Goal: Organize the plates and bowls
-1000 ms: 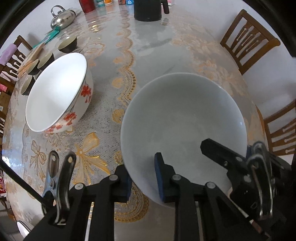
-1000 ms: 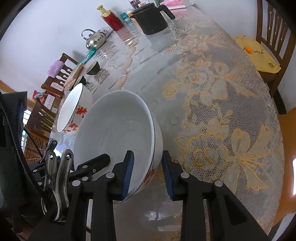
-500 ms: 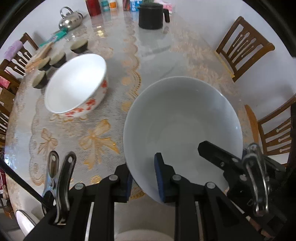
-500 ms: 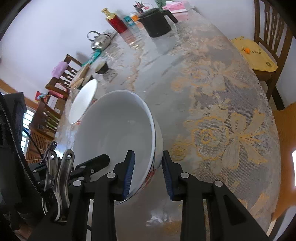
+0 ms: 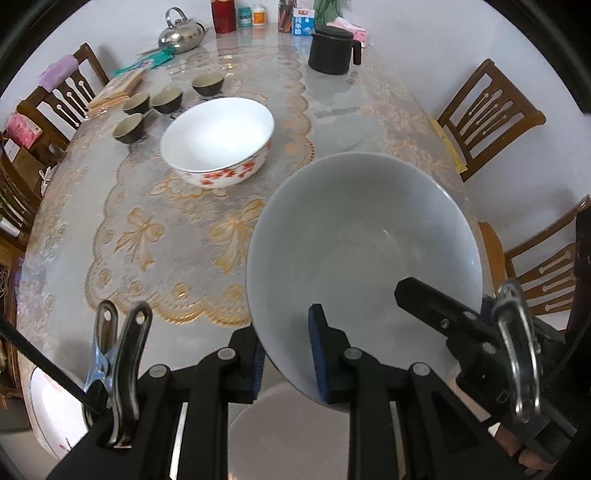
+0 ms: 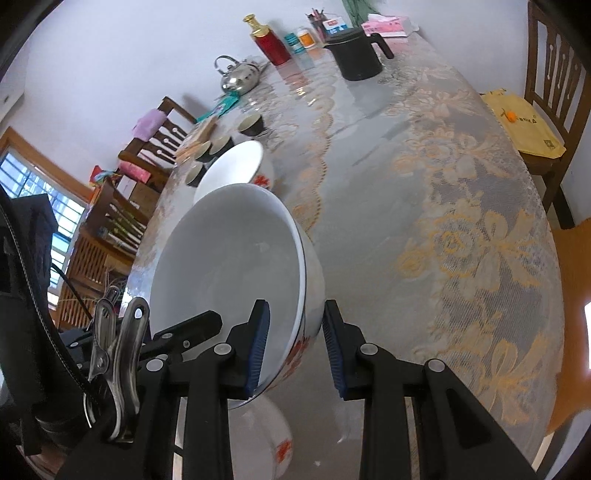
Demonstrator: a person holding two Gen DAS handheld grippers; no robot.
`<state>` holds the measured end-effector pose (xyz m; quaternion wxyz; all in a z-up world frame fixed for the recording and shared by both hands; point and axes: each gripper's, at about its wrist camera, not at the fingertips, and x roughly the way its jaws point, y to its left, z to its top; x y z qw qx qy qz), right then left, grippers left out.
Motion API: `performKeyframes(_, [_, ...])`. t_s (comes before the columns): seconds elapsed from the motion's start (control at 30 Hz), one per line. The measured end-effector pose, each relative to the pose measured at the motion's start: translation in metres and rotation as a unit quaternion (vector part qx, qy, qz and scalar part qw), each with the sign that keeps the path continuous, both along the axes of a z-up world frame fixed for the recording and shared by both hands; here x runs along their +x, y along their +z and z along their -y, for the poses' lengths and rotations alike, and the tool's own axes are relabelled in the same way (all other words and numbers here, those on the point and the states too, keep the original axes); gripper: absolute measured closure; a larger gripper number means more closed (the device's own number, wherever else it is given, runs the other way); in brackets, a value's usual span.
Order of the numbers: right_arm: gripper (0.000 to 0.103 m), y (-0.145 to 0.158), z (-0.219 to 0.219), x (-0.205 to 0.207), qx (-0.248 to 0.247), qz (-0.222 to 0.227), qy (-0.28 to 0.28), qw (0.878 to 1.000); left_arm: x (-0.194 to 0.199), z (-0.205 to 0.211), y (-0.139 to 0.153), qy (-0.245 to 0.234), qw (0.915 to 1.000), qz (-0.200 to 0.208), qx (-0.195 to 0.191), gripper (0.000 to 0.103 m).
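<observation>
A large white bowl (image 5: 362, 240) with red flowers on its outer wall (image 6: 229, 266) hangs above the table, tilted a little. My left gripper (image 5: 286, 362) is shut on its near rim, one blue pad inside and one outside. My right gripper (image 6: 295, 343) is shut on the opposite rim; one of its black fingers (image 5: 436, 314) shows in the left wrist view. A second flowered bowl (image 5: 218, 147) stands on the lace tablecloth beyond (image 6: 236, 166). Another flowered bowl (image 6: 269, 443) sits below the held one, seen as a white disc (image 5: 288, 435) in the left wrist view.
Several small dark cups (image 5: 166, 99) stand behind the second bowl. A steel kettle (image 5: 181, 33), a red bottle (image 6: 269, 44) and a black jug (image 5: 332, 51) line the far end. Wooden chairs (image 5: 487, 114) ring the table. A white plate (image 5: 55, 417) lies at the lower left.
Both grippers have risen with the large bowl between them, and the table has dropped away. The second flowered bowl now looks smaller and farther off.
</observation>
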<state>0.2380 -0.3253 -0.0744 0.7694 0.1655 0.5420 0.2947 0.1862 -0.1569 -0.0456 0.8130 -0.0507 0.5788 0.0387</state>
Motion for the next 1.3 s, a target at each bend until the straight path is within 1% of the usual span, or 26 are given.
performKeyframes(0.1, [0.071, 0.009, -0.005, -0.016, 0.0, 0.007, 0.003, 1.0, -0.015, -0.005, 0.011, 0.001, 0.9999, 0.011, 0.006, 0.08])
performKeyframes(0.27, [0.071, 0.019, -0.015, -0.046, -0.01, 0.012, 0.011, 1.0, -0.048, -0.008, 0.031, -0.004, 0.9988, 0.04, 0.029, 0.08])
performKeyframes(0.4, [0.071, 0.019, -0.017, -0.069, -0.016, 0.002, 0.009, 1.0, -0.069, -0.009, 0.034, -0.011, 0.9987, 0.044, 0.024, 0.08])
performKeyframes(0.53, [0.071, 0.014, -0.015, -0.092, -0.028, -0.01, 0.002, 1.0, -0.087, -0.005, 0.029, -0.029, 0.9983, 0.044, 0.025, 0.08])
performKeyframes(0.73, [0.071, 0.009, -0.01, -0.115, -0.046, -0.019, -0.009, 0.999, -0.106, -0.004, 0.016, -0.032, 0.9989, 0.034, 0.0, 0.08])
performKeyframes(0.9, [0.071, 0.008, -0.011, -0.126, -0.063, -0.015, -0.01, 0.998, -0.116, -0.005, 0.004, -0.03, 0.9992, 0.023, -0.012, 0.08])
performKeyframes(1.1, [0.071, 0.002, -0.013, -0.133, -0.066, -0.018, -0.014, 0.998, -0.123, -0.012, -0.011, -0.019, 0.9993, 0.003, -0.031, 0.08])
performKeyframes(1.3, [0.071, 0.004, -0.02, -0.139, -0.085, 0.003, -0.009, 0.996, -0.125, -0.015, -0.02, -0.015, 0.9992, -0.007, -0.037, 0.08])
